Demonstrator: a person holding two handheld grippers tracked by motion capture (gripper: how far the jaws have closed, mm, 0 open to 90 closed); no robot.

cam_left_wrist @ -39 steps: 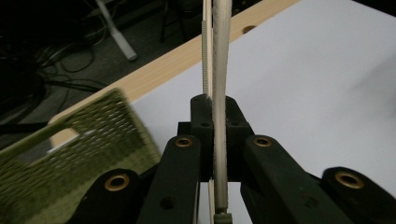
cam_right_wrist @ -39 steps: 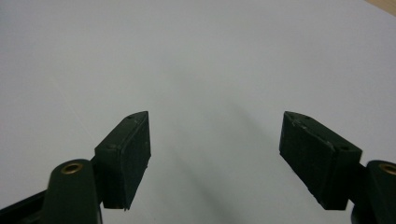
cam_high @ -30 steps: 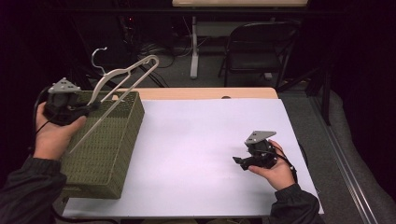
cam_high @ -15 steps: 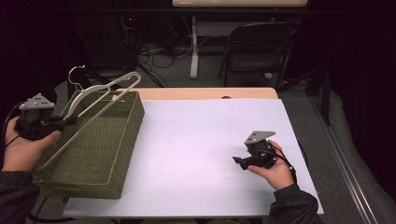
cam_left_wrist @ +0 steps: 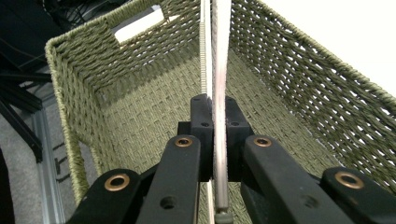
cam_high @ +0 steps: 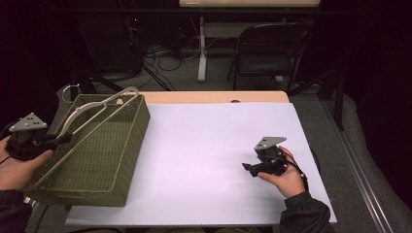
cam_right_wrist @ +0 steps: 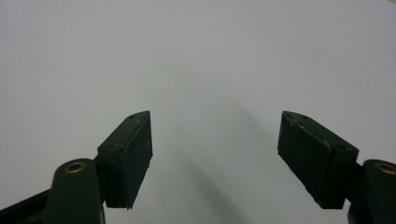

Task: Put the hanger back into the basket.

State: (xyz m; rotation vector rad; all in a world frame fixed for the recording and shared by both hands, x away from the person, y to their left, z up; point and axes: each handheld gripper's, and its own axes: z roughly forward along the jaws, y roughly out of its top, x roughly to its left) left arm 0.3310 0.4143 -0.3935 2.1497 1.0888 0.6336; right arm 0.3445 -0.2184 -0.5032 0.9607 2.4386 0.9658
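My left gripper is clenched on the lower bar of a pale clothes hanger; in the left gripper view the pads pinch that bar edge-on. The hanger slants across the green woven basket at the table's left edge, hook end past the far rim. My right gripper rests on the white table sheet, jaws released and parted over bare sheet
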